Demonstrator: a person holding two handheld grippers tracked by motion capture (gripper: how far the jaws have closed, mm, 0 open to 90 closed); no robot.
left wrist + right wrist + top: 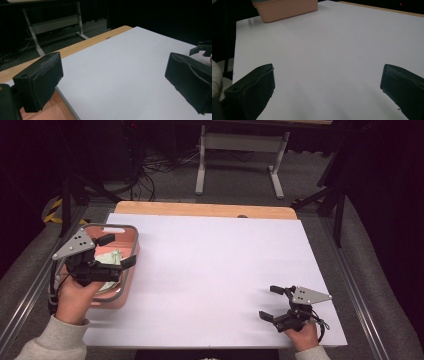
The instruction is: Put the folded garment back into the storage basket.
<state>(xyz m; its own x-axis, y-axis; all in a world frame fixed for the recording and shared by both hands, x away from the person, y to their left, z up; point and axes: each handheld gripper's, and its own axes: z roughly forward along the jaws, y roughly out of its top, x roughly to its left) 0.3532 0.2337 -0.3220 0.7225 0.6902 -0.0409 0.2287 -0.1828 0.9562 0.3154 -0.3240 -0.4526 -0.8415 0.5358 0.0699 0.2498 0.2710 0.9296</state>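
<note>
A pink basket (131,236) with a grey rim stands at the table's left edge, and a pale green cloth (111,257) lies inside it. My left gripper (116,251) hovers over the basket, open, with nothing between its jaws. The left gripper view looks past the basket's corner (61,107) across the white table. My right gripper (270,303) rests near the front right of the table, open and empty. In the right gripper view the basket (287,8) sits far off at the top left.
A white board (210,270) covers the table, with a wooden strip (200,209) along its far edge. Beyond the table stand a white frame's legs (240,160) and cables on the floor. Black stands flank both sides.
</note>
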